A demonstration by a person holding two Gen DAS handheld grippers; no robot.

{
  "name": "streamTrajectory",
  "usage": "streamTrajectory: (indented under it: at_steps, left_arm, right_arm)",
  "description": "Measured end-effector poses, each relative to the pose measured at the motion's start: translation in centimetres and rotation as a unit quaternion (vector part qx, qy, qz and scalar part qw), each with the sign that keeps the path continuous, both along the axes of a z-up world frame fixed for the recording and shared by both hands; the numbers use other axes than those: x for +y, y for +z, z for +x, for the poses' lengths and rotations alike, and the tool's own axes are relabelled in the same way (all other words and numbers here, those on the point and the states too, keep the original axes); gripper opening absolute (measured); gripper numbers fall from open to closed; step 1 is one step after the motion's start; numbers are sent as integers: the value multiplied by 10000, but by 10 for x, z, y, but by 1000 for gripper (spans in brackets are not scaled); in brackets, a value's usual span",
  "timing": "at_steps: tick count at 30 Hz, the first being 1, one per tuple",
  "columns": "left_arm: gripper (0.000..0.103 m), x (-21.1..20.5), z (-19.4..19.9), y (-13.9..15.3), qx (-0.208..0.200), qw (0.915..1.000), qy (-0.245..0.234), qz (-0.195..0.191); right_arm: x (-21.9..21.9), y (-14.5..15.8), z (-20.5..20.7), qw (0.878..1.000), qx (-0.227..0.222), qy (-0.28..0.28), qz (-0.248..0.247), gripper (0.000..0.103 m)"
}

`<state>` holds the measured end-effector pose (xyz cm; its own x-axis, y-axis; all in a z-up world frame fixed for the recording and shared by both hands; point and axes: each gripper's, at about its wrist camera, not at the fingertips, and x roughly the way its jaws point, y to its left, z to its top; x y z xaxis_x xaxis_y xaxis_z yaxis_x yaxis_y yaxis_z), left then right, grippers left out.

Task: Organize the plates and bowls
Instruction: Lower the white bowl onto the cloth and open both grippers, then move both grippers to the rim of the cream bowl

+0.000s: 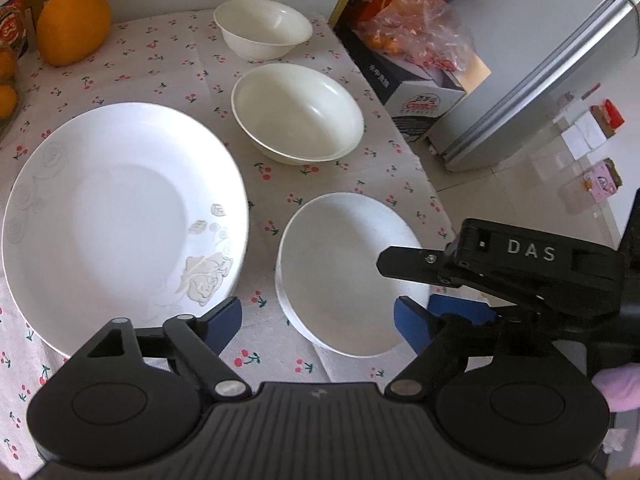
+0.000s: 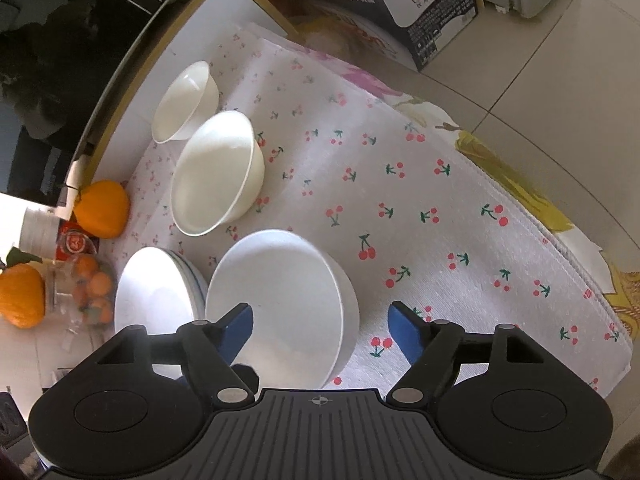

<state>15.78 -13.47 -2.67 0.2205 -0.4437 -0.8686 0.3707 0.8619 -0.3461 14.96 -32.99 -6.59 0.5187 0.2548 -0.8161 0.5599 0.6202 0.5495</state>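
Observation:
On the cherry-print cloth lie a large rose-patterned plate [image 1: 120,220], a small deep plate [image 1: 348,276], a medium bowl [image 1: 298,114] and a small bowl [image 1: 262,28]. My left gripper [image 1: 318,324] is open above the cloth, between the large plate and the small deep plate. My right gripper [image 1: 400,280] reaches over the small deep plate's right rim. In the right wrist view my right gripper [image 2: 320,328] is open, its jaws astride the small deep plate's [image 2: 280,300] right rim. The large plate [image 2: 156,300], medium bowl [image 2: 216,176] and small bowl [image 2: 184,104] lie beyond.
A large orange fruit [image 1: 72,24] and a jar of small oranges [image 2: 90,292] stand at the table's far side. A Ganten box [image 1: 416,96] and a bag of fruit [image 1: 420,32] stand off the table's right edge [image 2: 552,240], above tiled floor.

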Motion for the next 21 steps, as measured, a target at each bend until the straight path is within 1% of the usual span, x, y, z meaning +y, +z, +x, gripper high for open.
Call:
streamTrajectory:
  at_steps: [6,8,13,15,21]
  left_arm:
    - [87,3,2,10,116,9998,-42,-138]
    - [88,4,3,13,150,9997,-41,-182]
    - [91,9,6,25,144,9992,-73,-352]
    - [93,10,7,31,62,9992,-122,-380]
    - [99,13,7,48,-395,9984,-115,-390]
  right_arm:
    - [-3,3,1,9999,-116,52,41,78]
    - [-3,5,1,9998,-172,65,9,80]
    - [-5,10,2,9994,-312,76,-89,80]
    - [-6,12,3,9992,-374,88,-81,80]
    - [-11,20,5,9978,-630,74,-203,81]
